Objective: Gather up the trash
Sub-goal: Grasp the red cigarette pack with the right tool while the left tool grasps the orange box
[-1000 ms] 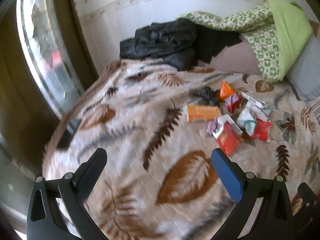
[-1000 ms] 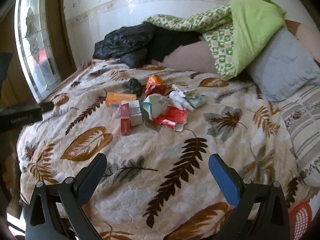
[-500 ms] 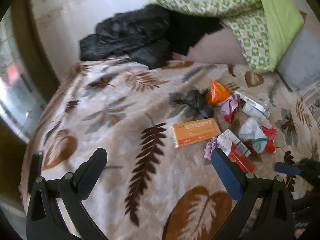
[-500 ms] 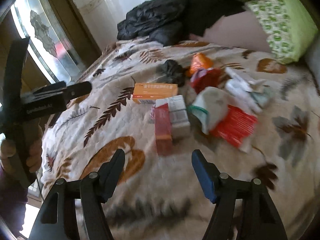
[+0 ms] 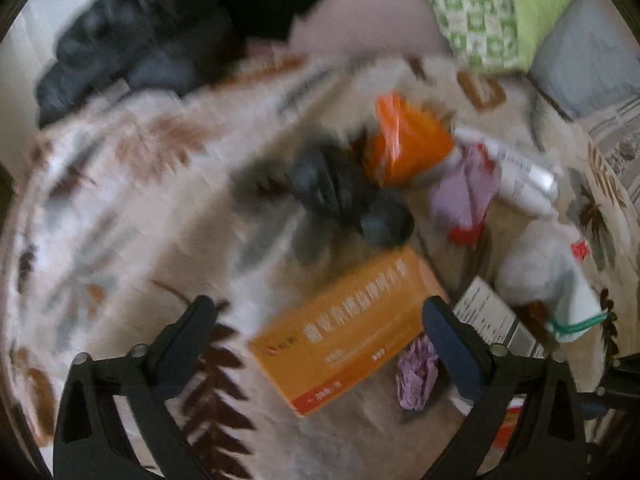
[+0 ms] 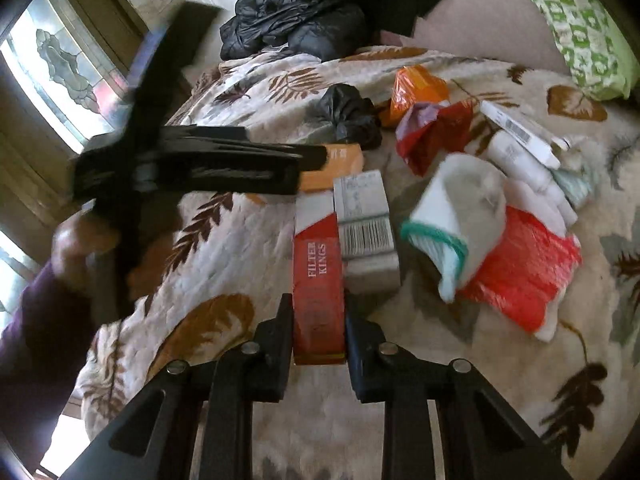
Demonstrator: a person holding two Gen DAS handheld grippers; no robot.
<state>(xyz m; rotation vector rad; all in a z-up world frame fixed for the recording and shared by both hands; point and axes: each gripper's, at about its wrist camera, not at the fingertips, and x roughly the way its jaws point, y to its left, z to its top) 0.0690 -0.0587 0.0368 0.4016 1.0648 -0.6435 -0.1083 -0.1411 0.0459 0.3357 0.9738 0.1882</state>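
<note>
The right gripper is closing on the red carton lying on the bed; it should be squeezing squarely. The left gripper, half-wide and narrowing, is straddling the orange box, not yet gripping.

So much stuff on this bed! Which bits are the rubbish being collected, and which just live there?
Rubbish to collect:
- red carton, clamped in the right gripper
- orange box, between the open jaws of the left gripper
- grey carton
- knotted black bag
- red wrapper

Just lying about:
- black jacket
- green patterned quilt
- leaf-print bedspread
</note>
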